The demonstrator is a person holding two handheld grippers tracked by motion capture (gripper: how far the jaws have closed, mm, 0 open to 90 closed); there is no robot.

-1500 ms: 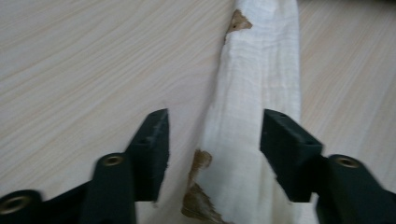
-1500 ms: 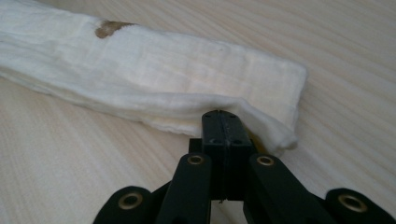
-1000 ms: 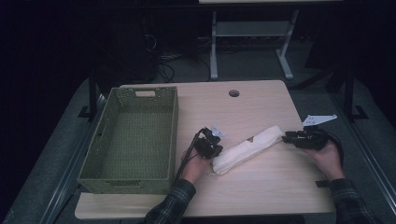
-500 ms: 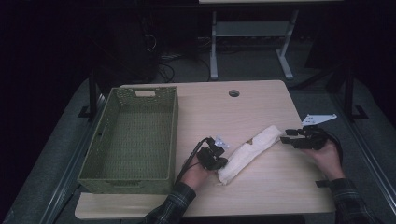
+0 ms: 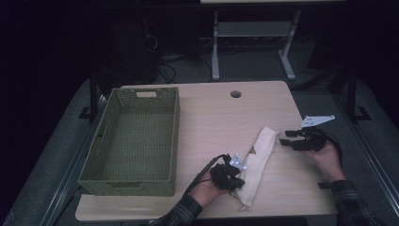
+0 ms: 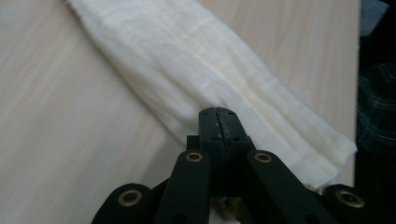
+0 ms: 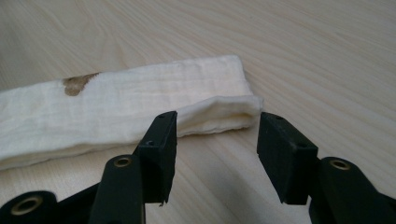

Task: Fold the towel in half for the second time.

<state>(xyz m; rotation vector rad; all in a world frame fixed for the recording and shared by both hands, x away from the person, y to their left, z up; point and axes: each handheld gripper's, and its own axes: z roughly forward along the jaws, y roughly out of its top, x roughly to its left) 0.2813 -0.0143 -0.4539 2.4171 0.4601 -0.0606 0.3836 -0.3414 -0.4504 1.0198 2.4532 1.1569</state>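
A long folded cream cloth point(image 5: 259, 155) with a small brown stain point(image 7: 77, 83) lies slantwise on the wooden table point(image 5: 211, 122). My left gripper point(image 5: 236, 181) is at the cloth's near end, shut, with the jaws pressed together on the cloth point(image 6: 196, 60). In its own view the left gripper point(image 6: 217, 116) points along the fabric. My right gripper point(image 5: 285, 138) rests on the table just right of the cloth's far end. Its jaws have just been opening. In its own view the right gripper point(image 7: 218, 122) stands open, and the folded cloth end point(image 7: 219, 112) lies just beyond the pads, untouched.
An empty green woven basket point(image 5: 175, 132) takes up the table's left half. A round cable hole point(image 5: 235, 94) sits near the far edge. The table's front edge runs close below the left hand.
The left gripper has pulled the cloth's near end toward the front edge, turning the cloth more lengthwise. The right gripper's jaws have opened and let go of the far end.
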